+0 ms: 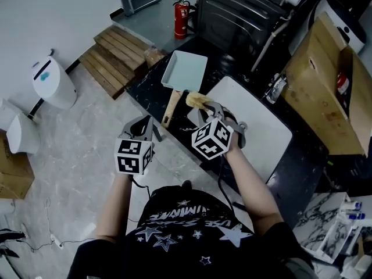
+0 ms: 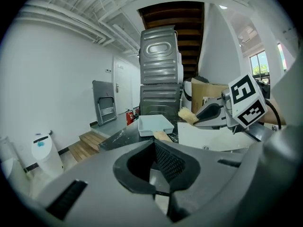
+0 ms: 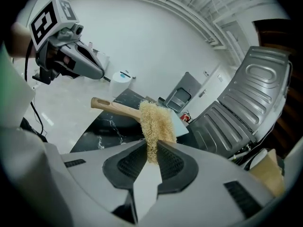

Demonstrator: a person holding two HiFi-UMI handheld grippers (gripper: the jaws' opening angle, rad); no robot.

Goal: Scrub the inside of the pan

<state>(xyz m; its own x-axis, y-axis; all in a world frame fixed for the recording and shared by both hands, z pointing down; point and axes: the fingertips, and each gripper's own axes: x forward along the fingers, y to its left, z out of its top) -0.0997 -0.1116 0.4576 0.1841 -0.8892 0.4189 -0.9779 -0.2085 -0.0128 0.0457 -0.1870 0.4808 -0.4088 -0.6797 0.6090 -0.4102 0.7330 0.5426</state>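
Observation:
A pale blue square pan (image 1: 183, 70) with a wooden handle (image 1: 172, 106) lies on the dark marble counter (image 1: 148, 83). My right gripper (image 1: 204, 107) is shut on a tan loofah scrubber (image 1: 197, 100), held just right of the handle and short of the pan. In the right gripper view the loofah (image 3: 156, 126) stands up out of that gripper (image 3: 152, 156), in front of the handle (image 3: 113, 108). My left gripper (image 1: 145, 124) hovers near the handle's end, jaws together and holding nothing. From the left gripper (image 2: 154, 148) the pan (image 2: 155, 125) lies straight ahead.
A white board (image 1: 256, 129) lies on the counter under my right gripper. A wooden pallet (image 1: 116, 54), a red fire extinguisher (image 1: 181, 17) and a white bin (image 1: 52, 83) stand on the floor. Cardboard boxes (image 1: 325, 80) are at the right, grey metal machines (image 1: 244, 13) behind.

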